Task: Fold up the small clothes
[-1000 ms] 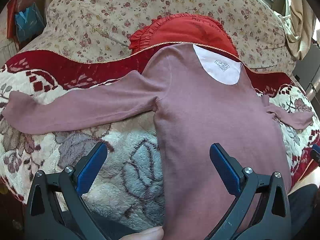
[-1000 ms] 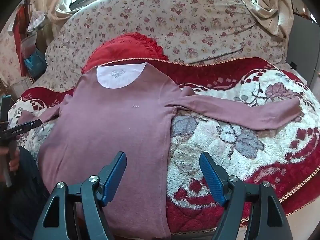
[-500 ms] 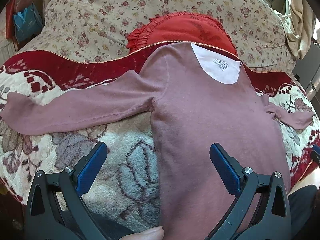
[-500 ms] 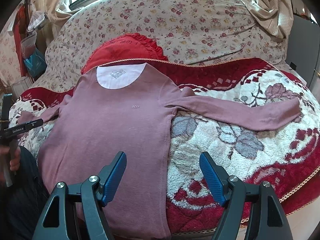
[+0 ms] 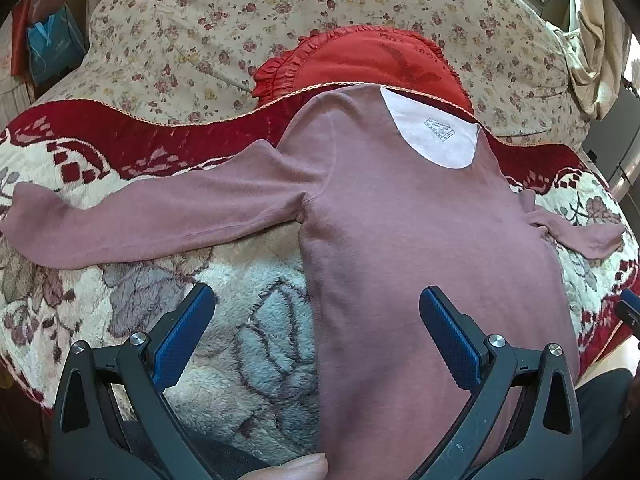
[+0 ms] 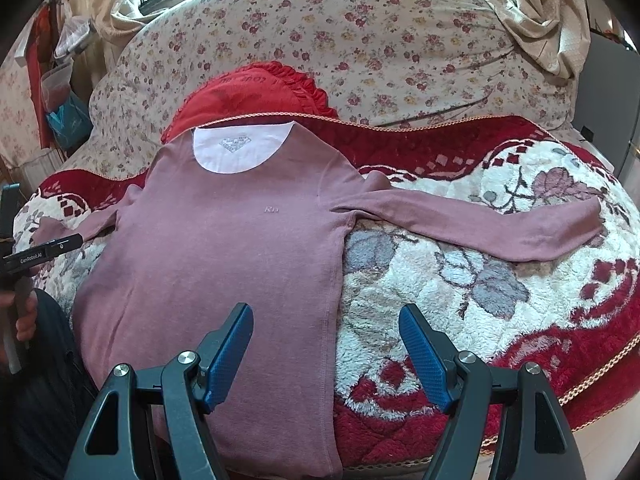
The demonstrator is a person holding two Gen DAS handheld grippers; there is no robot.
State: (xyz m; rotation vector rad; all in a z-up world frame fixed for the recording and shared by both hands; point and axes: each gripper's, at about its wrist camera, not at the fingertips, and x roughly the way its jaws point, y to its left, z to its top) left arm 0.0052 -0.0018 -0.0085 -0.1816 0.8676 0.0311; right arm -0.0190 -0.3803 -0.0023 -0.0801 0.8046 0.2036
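Right wrist: shirt flat on blanket, red cushion behind, both grippers' jaws wide.

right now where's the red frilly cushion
In both wrist views the red frilly cushion sits at the far side, leaning on the floral sofa back, directly behind the collar of the spread pink shirt.

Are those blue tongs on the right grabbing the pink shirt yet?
Apart. In the right wrist view the right tongs stand wide open above the shirt, its side edge running visibly between the pads, and neither one presses on the cloth.
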